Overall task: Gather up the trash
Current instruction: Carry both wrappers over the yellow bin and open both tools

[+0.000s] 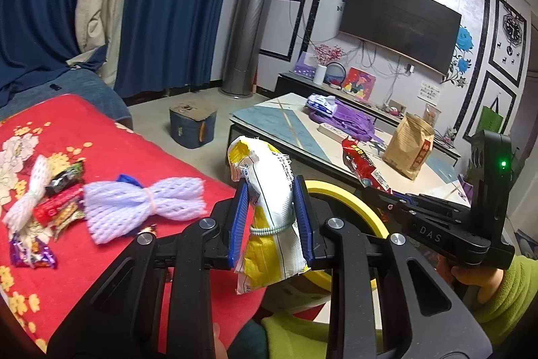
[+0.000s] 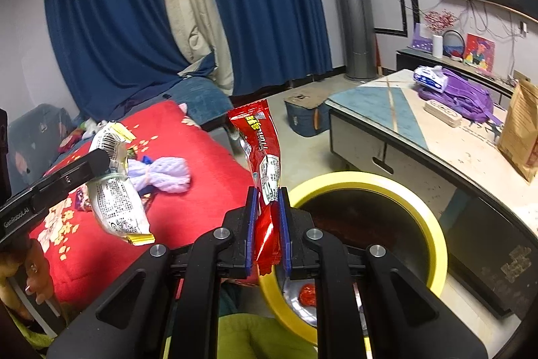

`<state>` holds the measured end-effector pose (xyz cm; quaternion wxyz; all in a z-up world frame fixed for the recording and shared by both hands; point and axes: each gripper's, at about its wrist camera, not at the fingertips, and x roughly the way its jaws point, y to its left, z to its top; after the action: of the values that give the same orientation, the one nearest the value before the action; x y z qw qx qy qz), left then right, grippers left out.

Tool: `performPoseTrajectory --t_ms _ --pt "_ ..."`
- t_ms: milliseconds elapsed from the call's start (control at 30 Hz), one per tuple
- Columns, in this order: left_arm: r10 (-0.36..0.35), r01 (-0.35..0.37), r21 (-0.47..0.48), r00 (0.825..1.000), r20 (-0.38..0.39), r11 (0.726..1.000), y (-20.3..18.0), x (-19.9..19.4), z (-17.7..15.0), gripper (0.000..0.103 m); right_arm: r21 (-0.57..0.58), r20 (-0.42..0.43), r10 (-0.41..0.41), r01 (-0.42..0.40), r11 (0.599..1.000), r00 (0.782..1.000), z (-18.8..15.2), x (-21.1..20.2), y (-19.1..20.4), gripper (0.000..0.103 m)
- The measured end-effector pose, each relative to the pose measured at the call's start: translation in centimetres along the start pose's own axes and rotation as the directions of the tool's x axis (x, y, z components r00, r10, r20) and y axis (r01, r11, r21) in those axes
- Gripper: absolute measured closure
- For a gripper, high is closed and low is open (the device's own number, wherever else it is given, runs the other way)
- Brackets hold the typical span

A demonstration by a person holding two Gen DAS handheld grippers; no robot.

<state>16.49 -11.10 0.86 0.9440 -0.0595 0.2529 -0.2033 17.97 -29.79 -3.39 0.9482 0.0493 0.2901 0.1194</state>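
My left gripper (image 1: 271,190) is shut on a yellow and white snack packet (image 1: 269,207) tied with a band, held up beside the red cushion's edge; the packet also shows in the right wrist view (image 2: 116,190). My right gripper (image 2: 267,194) is shut on a red snack wrapper (image 2: 264,164), held at the near left rim of a yellow-rimmed bin (image 2: 433,224). The bin rim (image 1: 349,201) shows behind the left gripper. A lilac foam net (image 1: 144,206) and several candy wrappers (image 1: 60,204) lie on the red floral cushion (image 1: 134,150).
A low table (image 2: 403,137) stands to the right with a purple bag (image 2: 460,96), a brown paper bag (image 2: 519,130) and a tissue pack. A blue box (image 1: 192,125) sits on the floor beyond. Something red (image 2: 307,293) lies inside the bin.
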Motion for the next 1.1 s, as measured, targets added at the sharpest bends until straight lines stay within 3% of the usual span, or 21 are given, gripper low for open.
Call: performPoseTrajectory --t_ms 567,1100 --pt "-0.108 0.112 0.051 0.991 -0.080 0.992 -3.5 6.5 0.0 0.082 0.102 -0.037 -0.129 0.132 0.986 0.991 -1.5 0.3 -5.2 0.091" --pt "-0.135 0.153 0.089 0.973 -0.187 0.984 -4.5 11.2 -2.3 0.082 0.181 -0.120 -0.151 0.171 0.968 0.981 -2.5 2.1 -8.4 0.088"
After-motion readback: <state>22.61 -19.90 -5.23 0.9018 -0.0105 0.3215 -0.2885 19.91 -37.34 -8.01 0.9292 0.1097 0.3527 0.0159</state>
